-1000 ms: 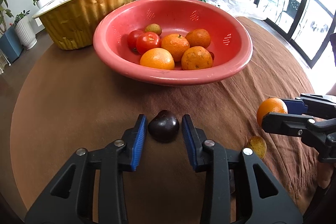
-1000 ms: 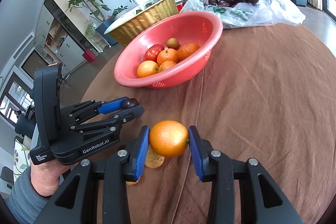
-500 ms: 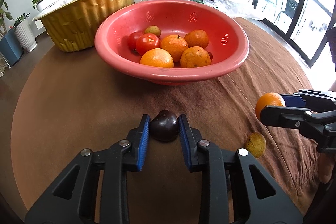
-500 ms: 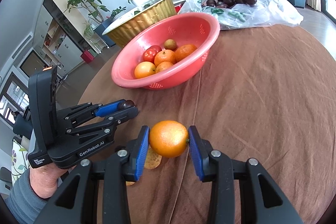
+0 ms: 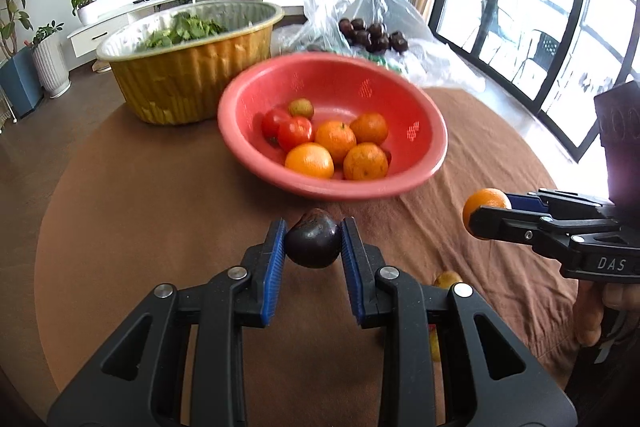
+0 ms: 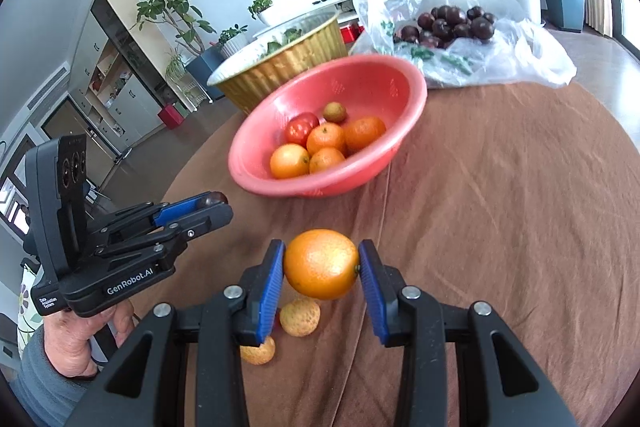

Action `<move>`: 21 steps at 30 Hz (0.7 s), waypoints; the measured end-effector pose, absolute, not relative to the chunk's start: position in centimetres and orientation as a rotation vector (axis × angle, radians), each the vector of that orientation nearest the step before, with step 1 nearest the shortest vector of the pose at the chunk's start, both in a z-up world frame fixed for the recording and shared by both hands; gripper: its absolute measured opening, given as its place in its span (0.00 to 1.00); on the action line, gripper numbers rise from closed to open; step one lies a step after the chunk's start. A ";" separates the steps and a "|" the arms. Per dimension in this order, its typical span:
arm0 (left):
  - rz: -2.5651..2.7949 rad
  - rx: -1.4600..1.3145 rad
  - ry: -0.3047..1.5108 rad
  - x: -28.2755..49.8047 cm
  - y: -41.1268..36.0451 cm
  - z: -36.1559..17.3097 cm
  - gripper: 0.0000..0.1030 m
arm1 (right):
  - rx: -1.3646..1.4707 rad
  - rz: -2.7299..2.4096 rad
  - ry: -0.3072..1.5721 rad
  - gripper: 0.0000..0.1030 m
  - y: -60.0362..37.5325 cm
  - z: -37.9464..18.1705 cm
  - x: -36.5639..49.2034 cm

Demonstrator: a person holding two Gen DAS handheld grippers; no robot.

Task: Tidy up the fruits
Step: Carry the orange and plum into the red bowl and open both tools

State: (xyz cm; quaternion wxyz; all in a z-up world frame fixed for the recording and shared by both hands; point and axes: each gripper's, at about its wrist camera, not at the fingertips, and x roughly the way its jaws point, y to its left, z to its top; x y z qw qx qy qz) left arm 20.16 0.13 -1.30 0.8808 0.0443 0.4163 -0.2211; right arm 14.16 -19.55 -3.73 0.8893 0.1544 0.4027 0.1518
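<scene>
Both grippers angled down, gripping fruit.

Bright daylight floods from the blown-out windows (image 5: 560,39); fisheye edges bend and darken, and the background seems slightly motion-blurred.

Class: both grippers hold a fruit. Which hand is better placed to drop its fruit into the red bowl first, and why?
Probably the left. The left gripper holds the dark plum just before the red bowl rim, facing it. The right gripper, shut on the orange, sits farther back.
</scene>
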 end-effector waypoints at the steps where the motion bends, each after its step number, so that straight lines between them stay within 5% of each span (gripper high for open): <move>1: -0.462 0.087 0.859 20.5 0.2 -0.8 0.25 | 0.320 0.315 0.830 0.39 -19.6 -3.3 14.3; 11: -0.492 0.079 0.852 26.2 -2.6 0.9 0.25 | 0.229 0.275 0.809 0.39 -19.9 1.1 20.4; 21: -0.490 0.141 0.876 29.0 -5.3 -1.9 0.25 | 0.181 0.249 0.904 0.39 -18.8 -0.9 28.2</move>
